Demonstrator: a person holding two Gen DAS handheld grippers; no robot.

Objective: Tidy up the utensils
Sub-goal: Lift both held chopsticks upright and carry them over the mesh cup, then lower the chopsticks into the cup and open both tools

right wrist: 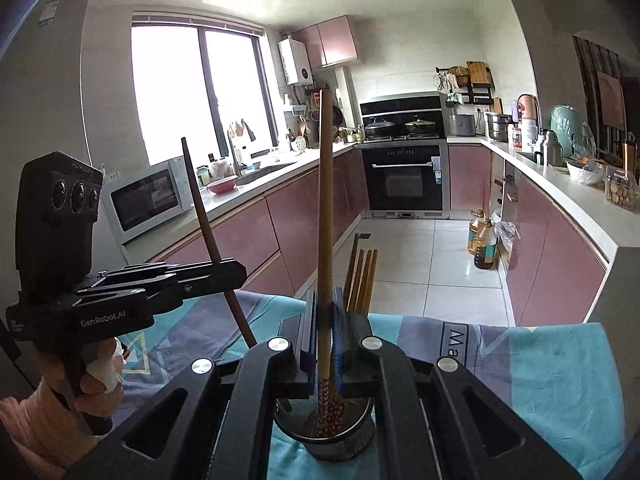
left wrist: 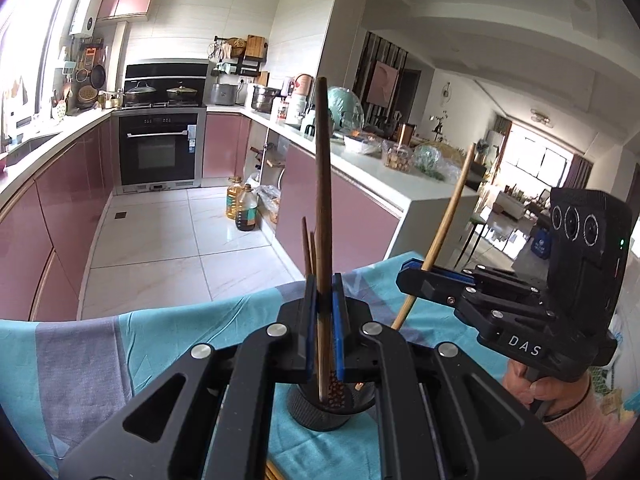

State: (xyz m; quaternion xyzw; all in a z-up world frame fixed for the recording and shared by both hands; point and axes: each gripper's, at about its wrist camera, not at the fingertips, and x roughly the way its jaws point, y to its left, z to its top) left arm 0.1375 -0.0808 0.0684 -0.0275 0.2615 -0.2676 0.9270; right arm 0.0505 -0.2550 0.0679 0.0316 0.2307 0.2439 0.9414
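Note:
A black mesh utensil cup (left wrist: 320, 408) stands on a teal and grey cloth; it also shows in the right wrist view (right wrist: 324, 436). My left gripper (left wrist: 324, 312) is shut on a dark brown chopstick (left wrist: 322, 184) that stands upright with its tip in the cup. My right gripper (right wrist: 325, 328) is shut on a light bamboo chopstick (right wrist: 325, 200), also upright with its patterned tip in the cup. Several more chopsticks (right wrist: 362, 280) lean in the cup. The right gripper (left wrist: 412, 272) and its chopstick (left wrist: 448, 216) show in the left wrist view, the left gripper (right wrist: 236, 272) in the right wrist view.
The cloth-covered table (right wrist: 540, 364) ends at its far edge, beyond which lies the tiled kitchen floor (left wrist: 168, 240). Oil bottles (left wrist: 240, 206) stand on the floor by pink cabinets (right wrist: 556, 256). More chopsticks (left wrist: 272, 472) lie on the cloth under my left gripper.

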